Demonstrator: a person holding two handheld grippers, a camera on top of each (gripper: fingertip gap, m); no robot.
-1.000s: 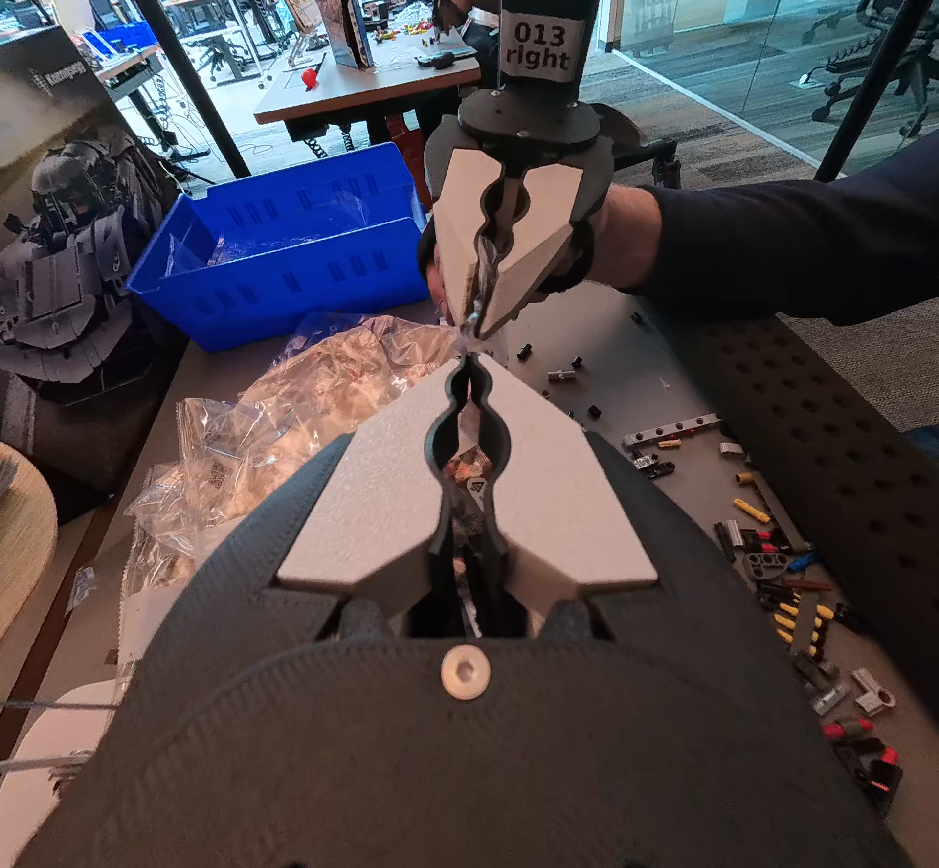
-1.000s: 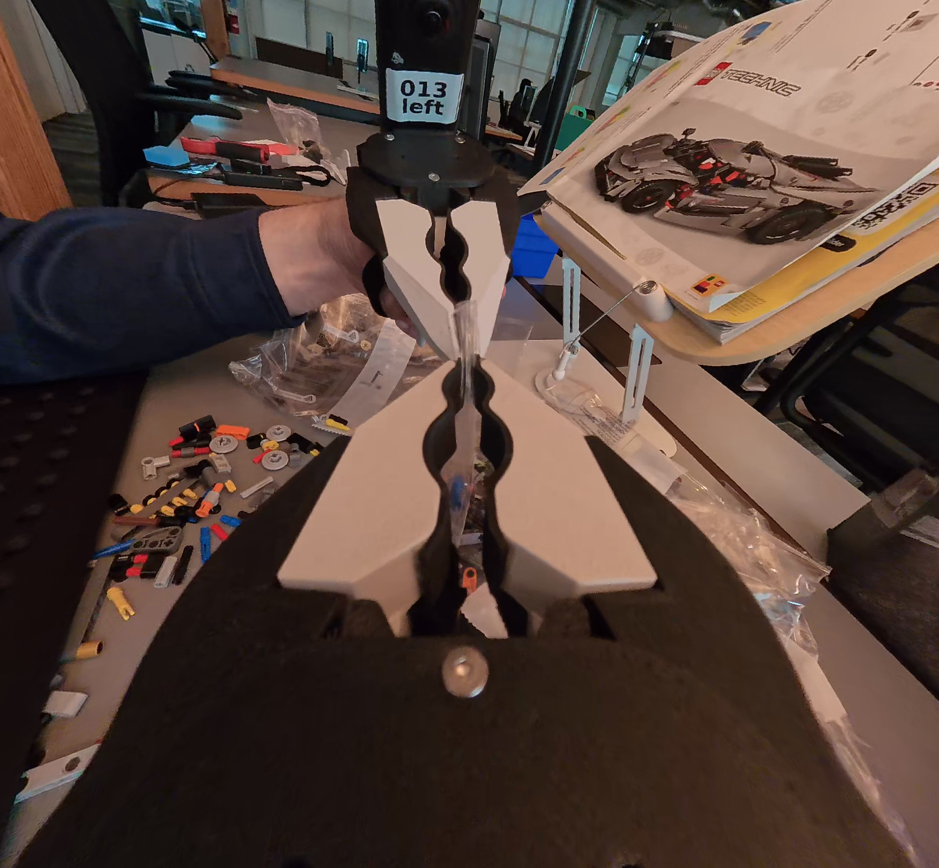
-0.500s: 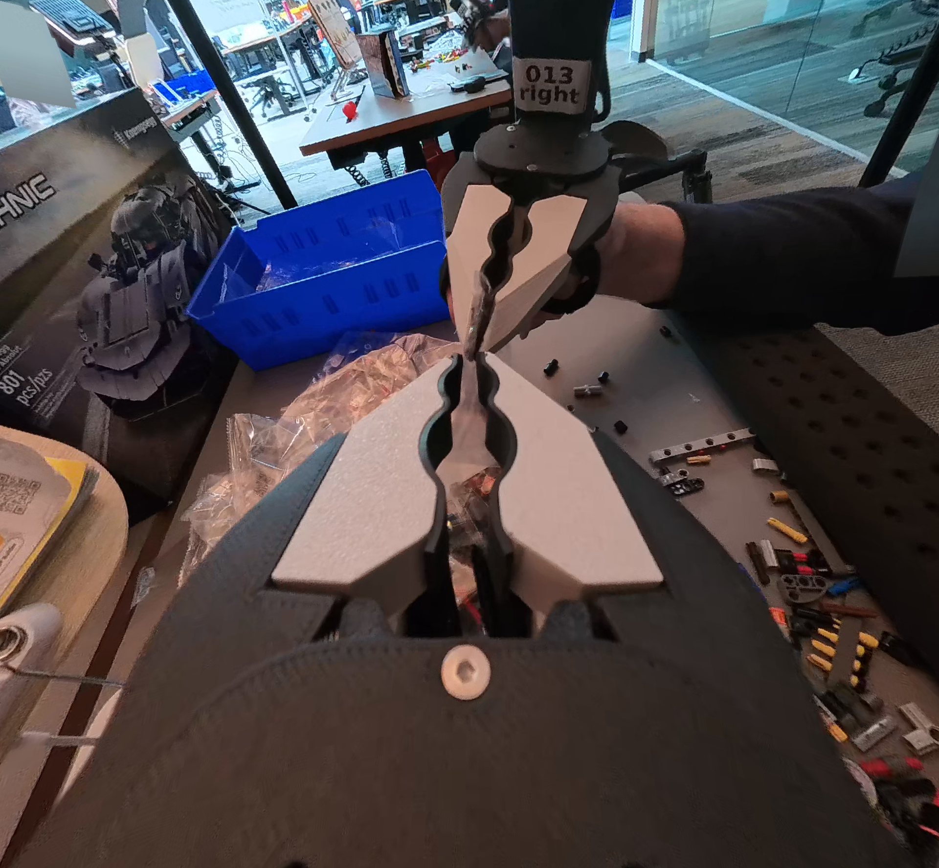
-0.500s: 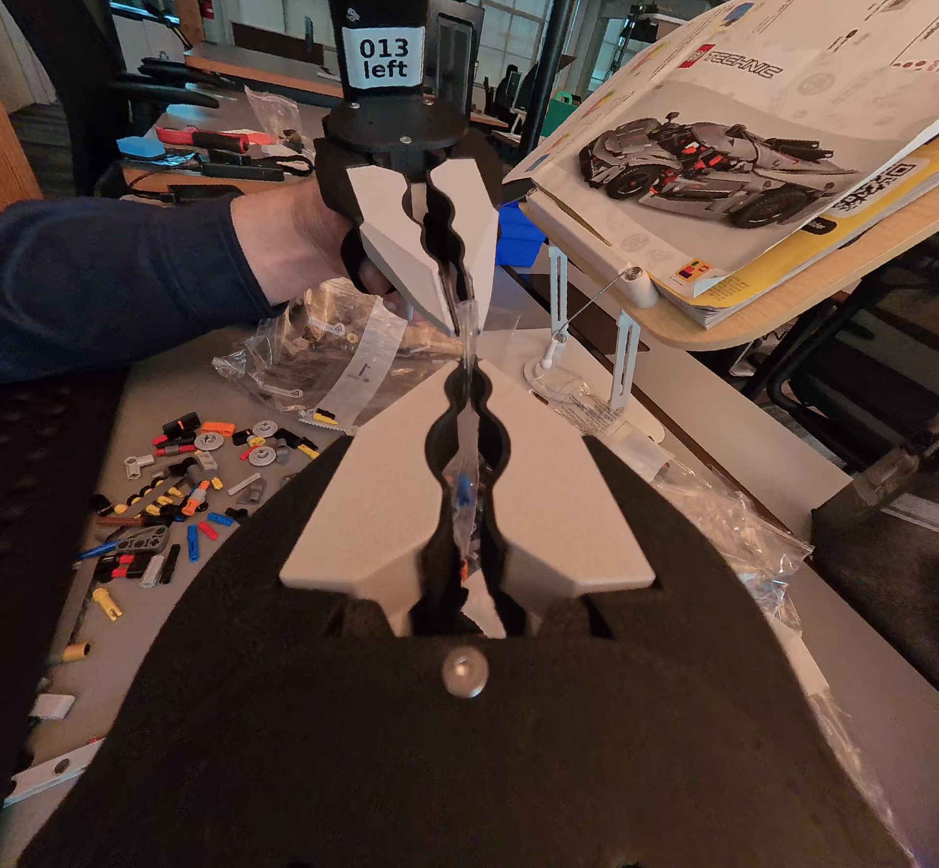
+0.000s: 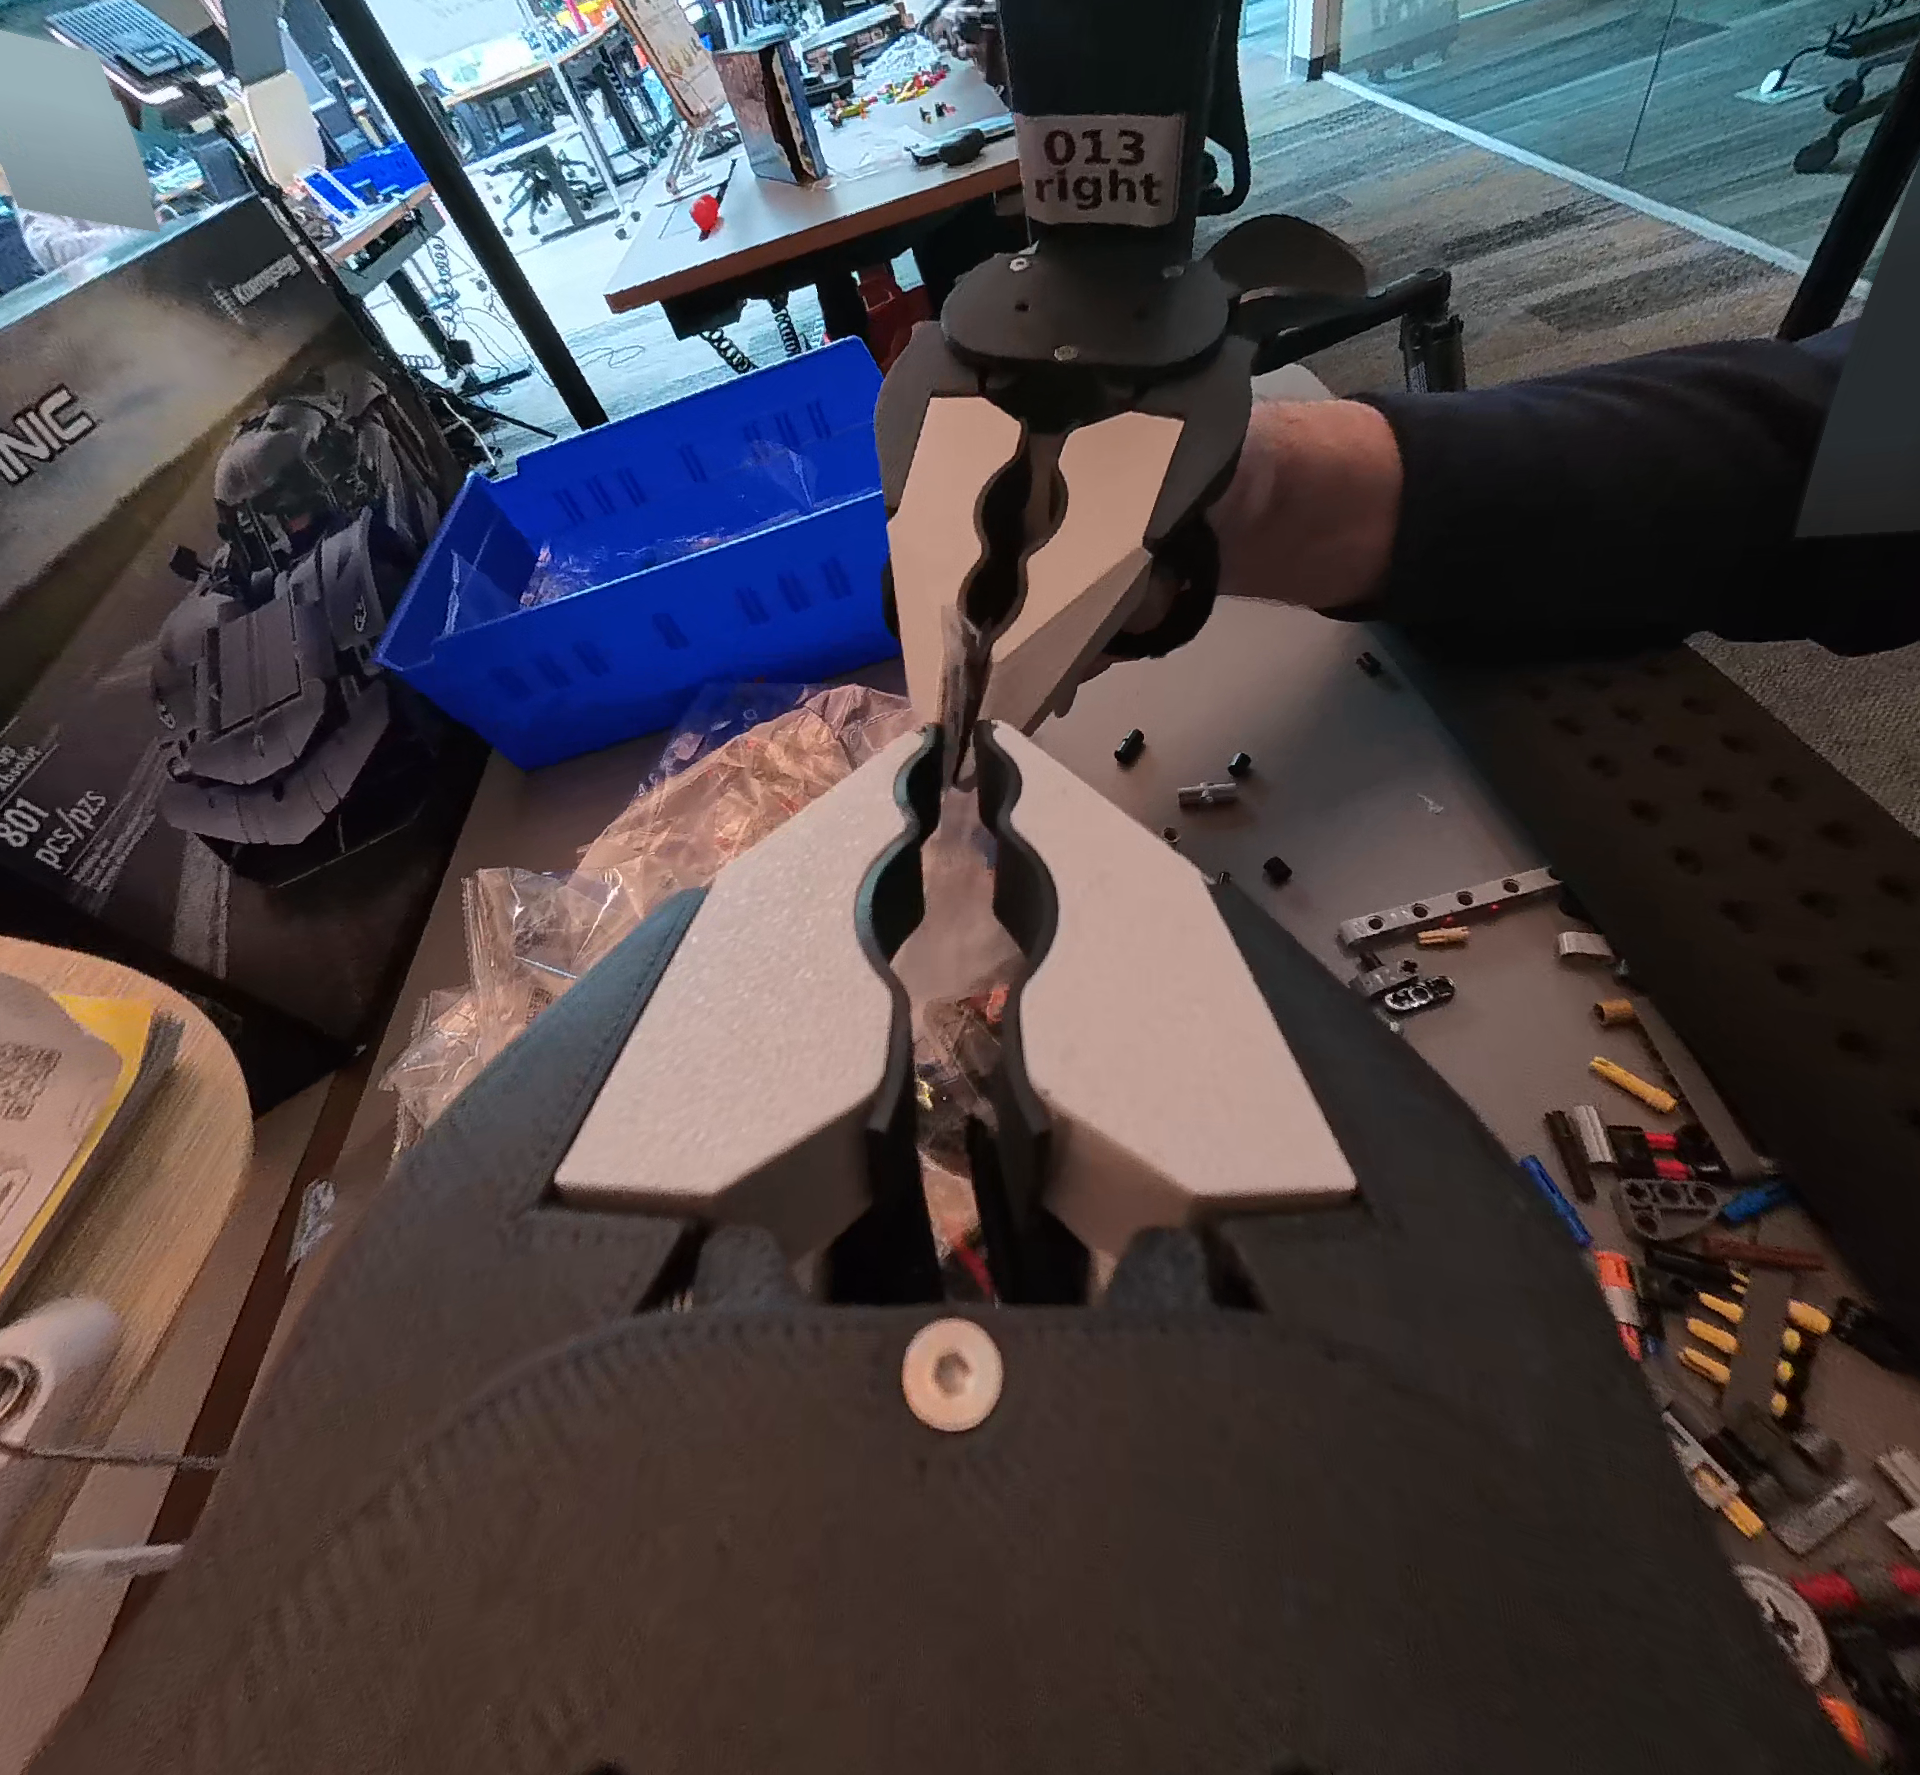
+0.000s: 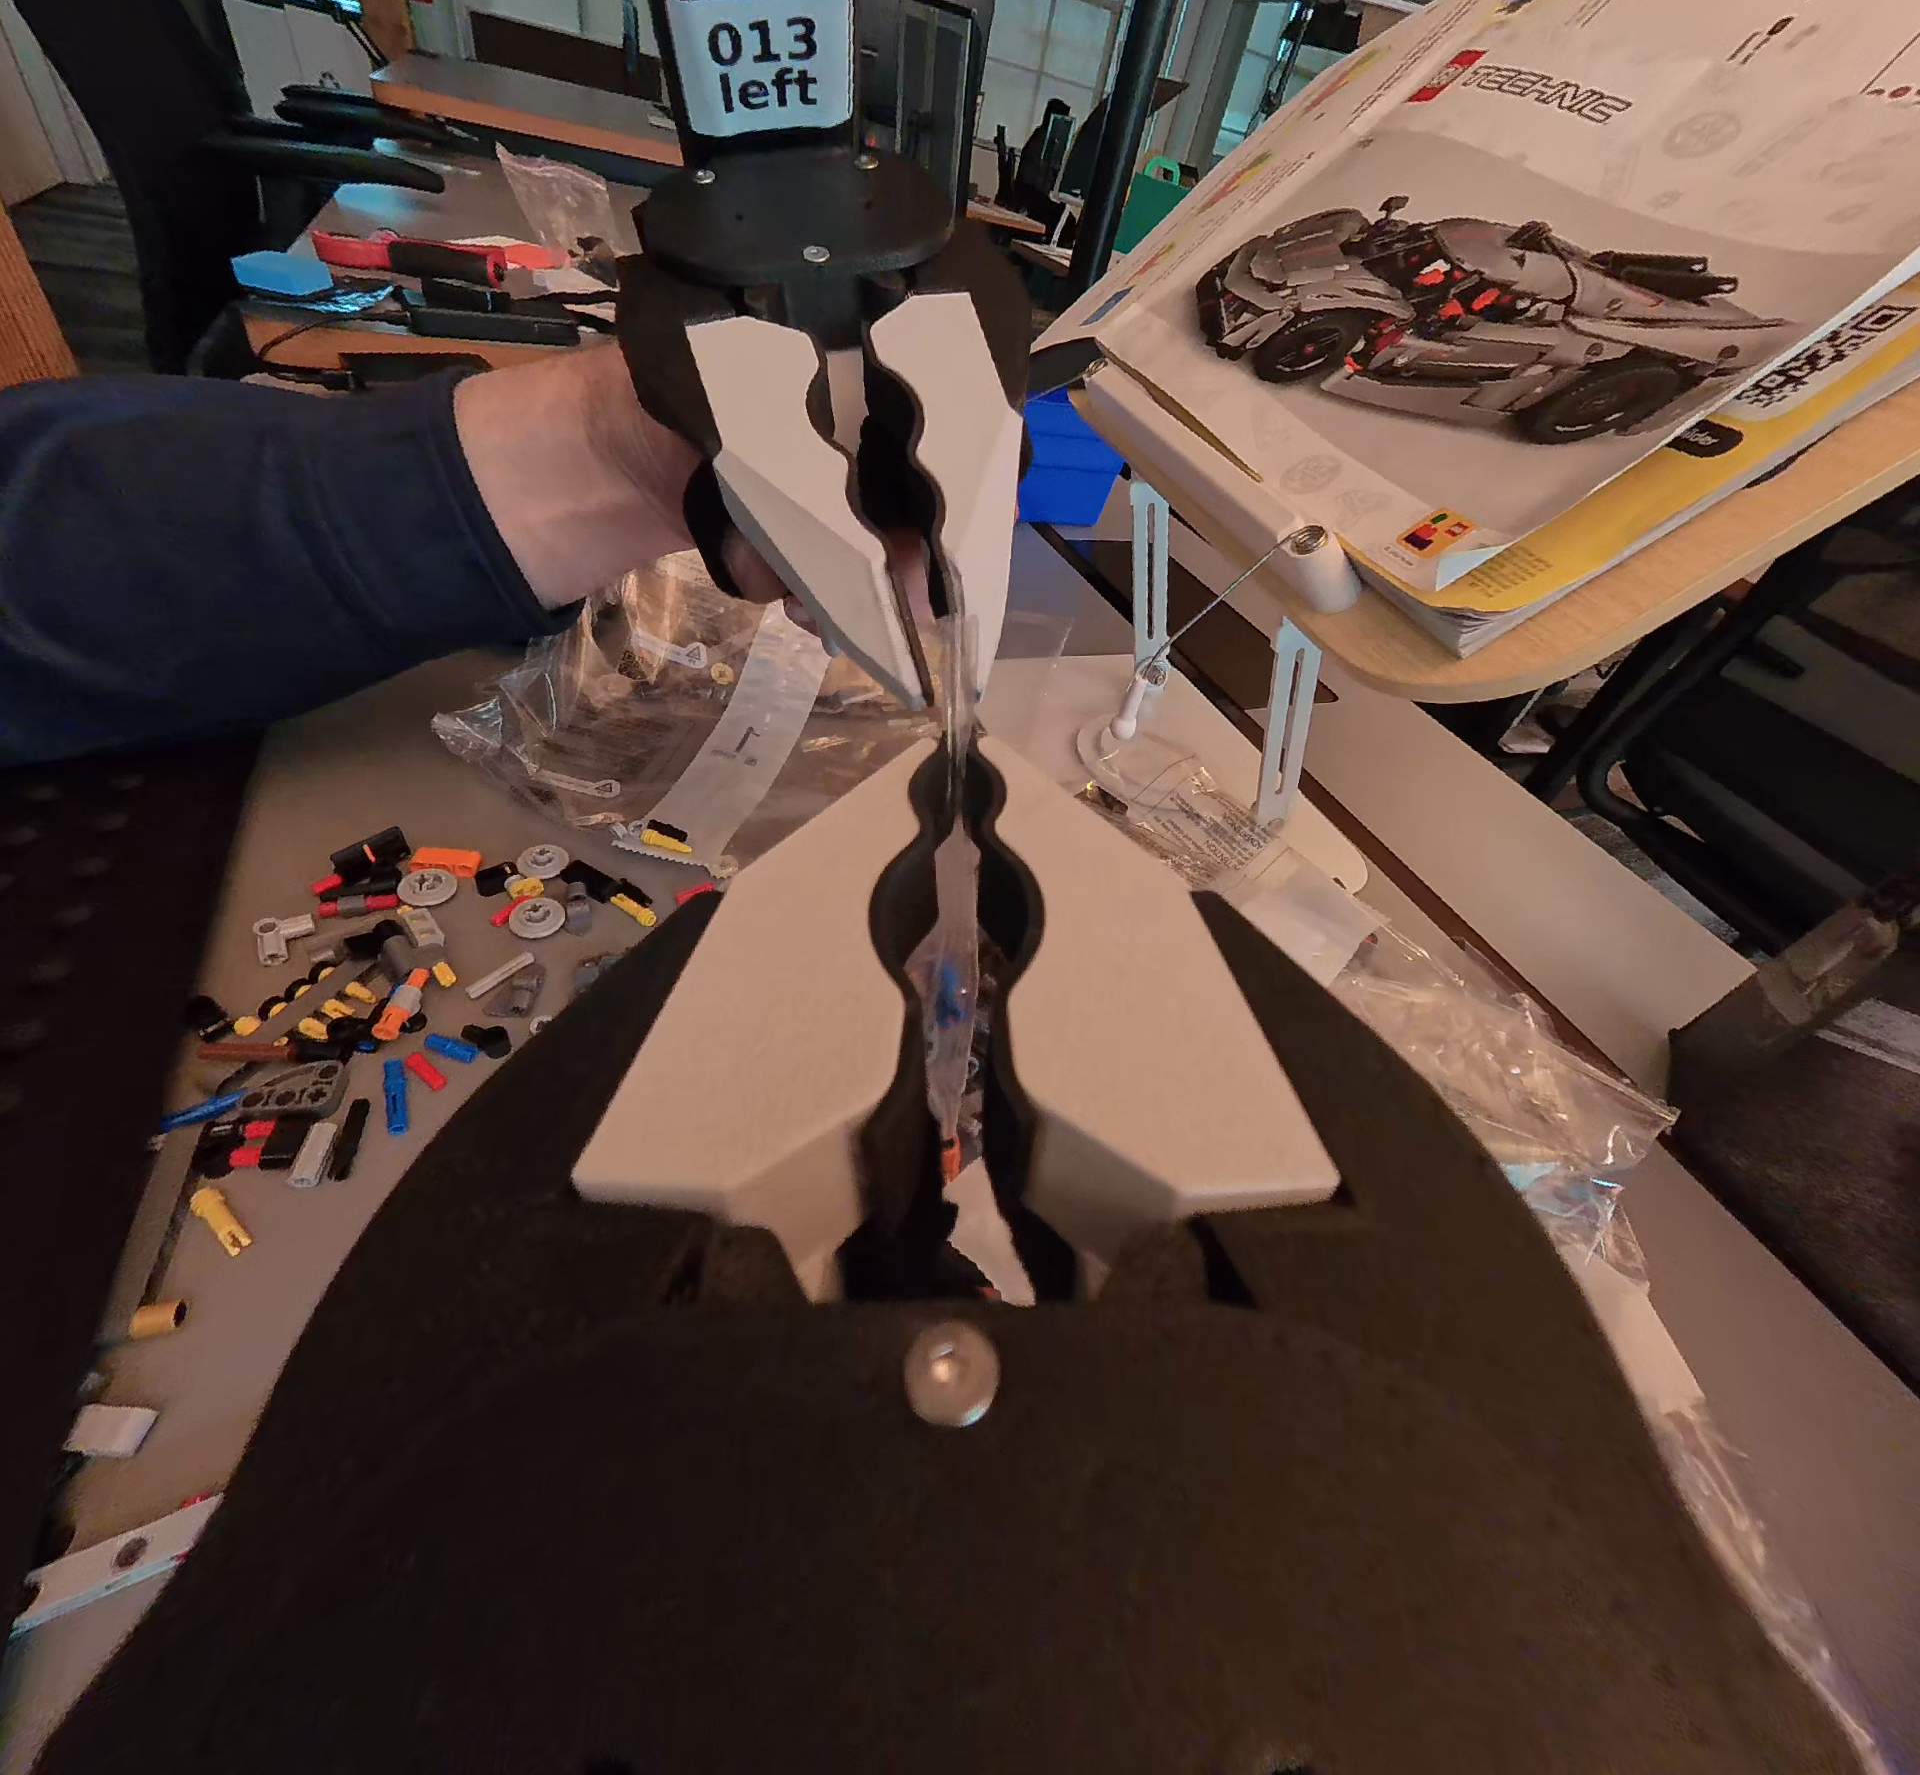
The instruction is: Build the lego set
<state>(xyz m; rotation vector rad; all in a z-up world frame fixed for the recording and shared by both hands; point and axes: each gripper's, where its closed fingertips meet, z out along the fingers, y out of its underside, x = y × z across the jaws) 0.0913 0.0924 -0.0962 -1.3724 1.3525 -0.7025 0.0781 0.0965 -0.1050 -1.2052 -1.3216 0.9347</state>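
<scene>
From the left wrist view, the left gripper has its jaws pinched tight on the top edge of a small clear bag of Lego parts, which hangs down between the white fingers, lifted above the grey table. Facing it, tip almost to tip, the right gripper clamps the same bag edge, a person's hand wrapped round its grip. Behind sits a blue bin, crumpled clear bags heaped in front of it, the set's dark box off to the left, and loose Lego pieces scattered at right. Over to the right wrist view: the right gripper is closed on the bag, blue and orange bits showing inside it, and the left gripper bites the same strip from the far side. Loose pieces lie to the left on the table, and an instruction booklet rests on a tilted stand at upper right.
</scene>
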